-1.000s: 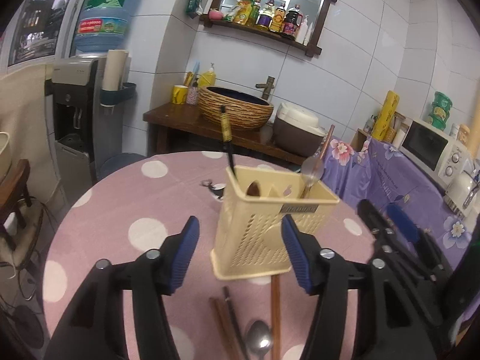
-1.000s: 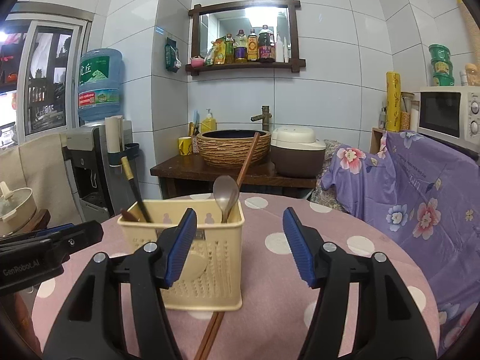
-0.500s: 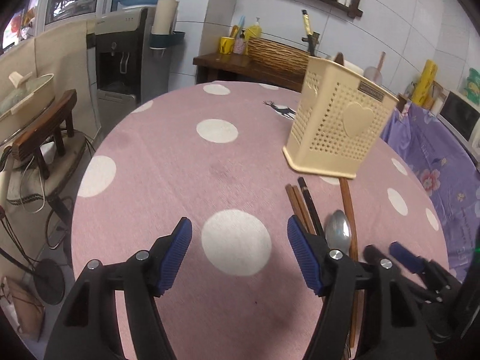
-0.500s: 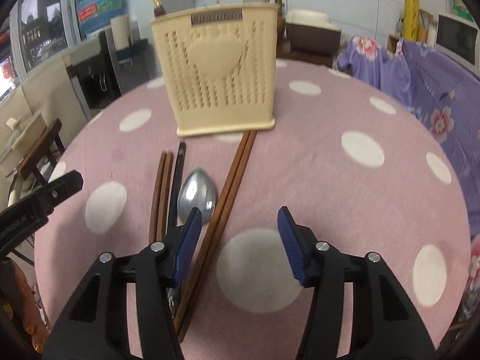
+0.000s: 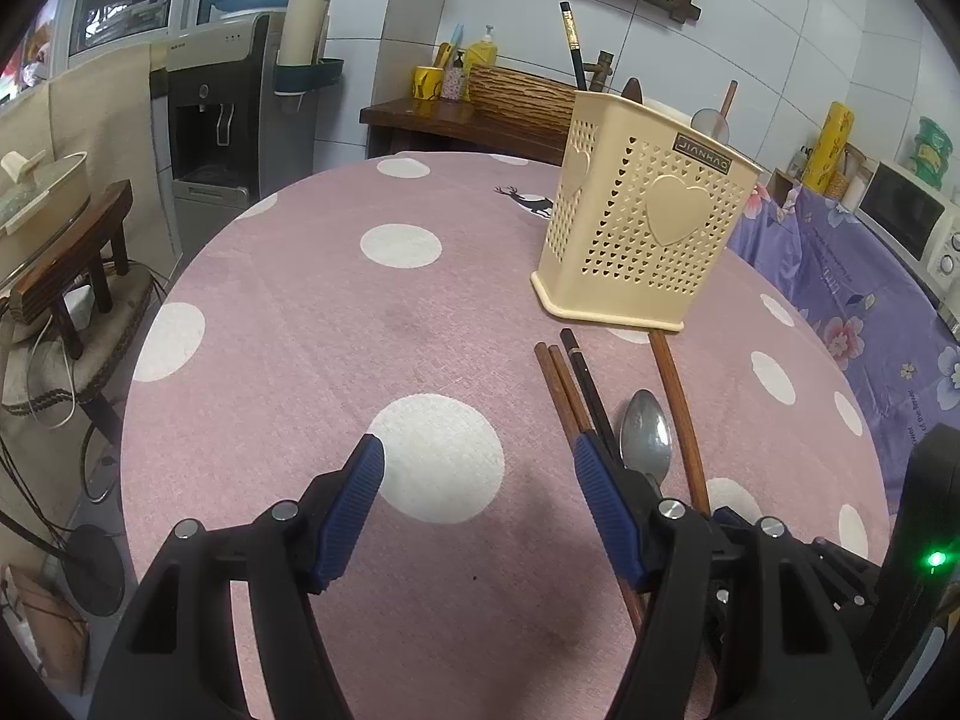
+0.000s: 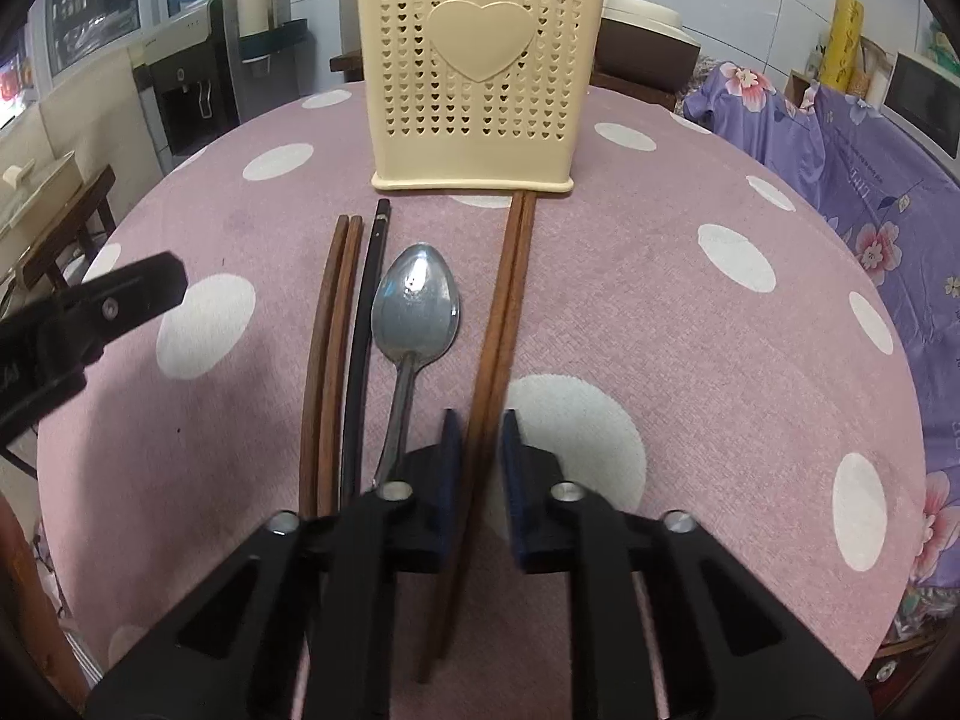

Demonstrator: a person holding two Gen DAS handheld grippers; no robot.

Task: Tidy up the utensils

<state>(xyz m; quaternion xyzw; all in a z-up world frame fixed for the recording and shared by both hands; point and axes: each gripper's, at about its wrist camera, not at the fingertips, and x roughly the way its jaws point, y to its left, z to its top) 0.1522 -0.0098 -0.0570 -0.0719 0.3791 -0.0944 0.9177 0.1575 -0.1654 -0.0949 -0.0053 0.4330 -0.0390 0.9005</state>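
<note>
While my right gripper sits low over the pink dotted table, its pads have narrowed around the near part of the brown chopstick pair (a sliver of gap shows, so I can't tell if they grip). That pair's far tips touch the cream utensil holder. Left of it lie a metal spoon, a black chopstick and two more brown chopsticks. My left gripper hangs wide open, holding nothing.
</note>
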